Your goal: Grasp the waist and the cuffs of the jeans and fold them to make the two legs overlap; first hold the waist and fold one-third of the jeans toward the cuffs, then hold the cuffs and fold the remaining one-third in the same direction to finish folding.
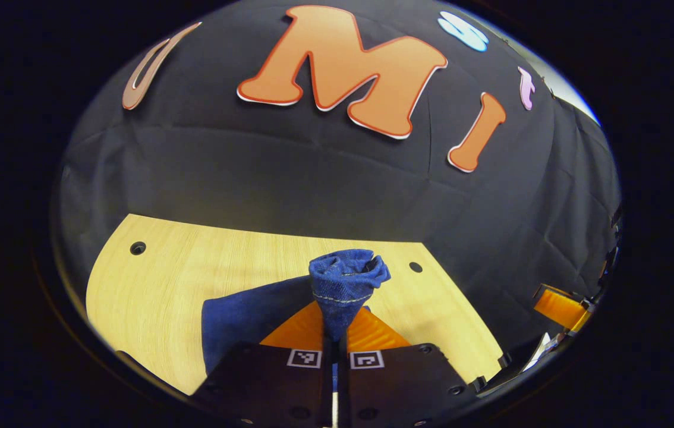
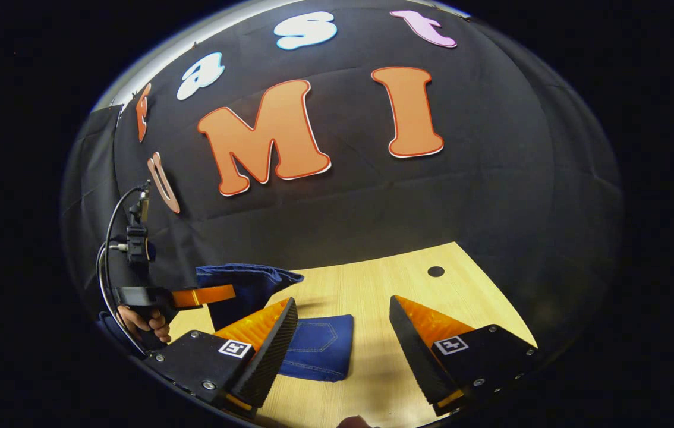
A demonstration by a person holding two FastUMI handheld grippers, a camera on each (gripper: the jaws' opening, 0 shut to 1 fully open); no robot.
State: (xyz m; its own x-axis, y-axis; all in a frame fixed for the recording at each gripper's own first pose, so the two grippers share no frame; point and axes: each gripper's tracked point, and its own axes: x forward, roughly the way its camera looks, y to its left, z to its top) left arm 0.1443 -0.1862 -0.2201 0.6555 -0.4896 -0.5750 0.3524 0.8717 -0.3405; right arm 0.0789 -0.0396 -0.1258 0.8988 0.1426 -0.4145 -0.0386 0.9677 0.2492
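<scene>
Fingers pressed together on a bunched wad of cloth: that is how the left gripper (image 1: 336, 339) stands in the left gripper view, its two fingers pinching a gathered edge of the dark blue denim jeans (image 1: 346, 279), which rises in a crumpled knot just past the fingertips while more of the fabric trails down to the pale wooden table with round holes (image 1: 153, 279). The pinch looks meant to lift that end clear of the table so it can be carried over the rest of the garment; whether it is waist or cuffs cannot be told from here. In the right gripper view the right gripper (image 2: 343, 339) has its fingers spread wide and empty, hovering low over the table, with a flat folded part of the jeans (image 2: 319, 348), a back pocket showing, lying just beside its left-hand finger. Farther off in that view, the left gripper (image 2: 194, 295) is raised above the table and held roughly level, a hand (image 2: 144, 324) wrapped round its handle, and a fold of denim hangs from it.
</scene>
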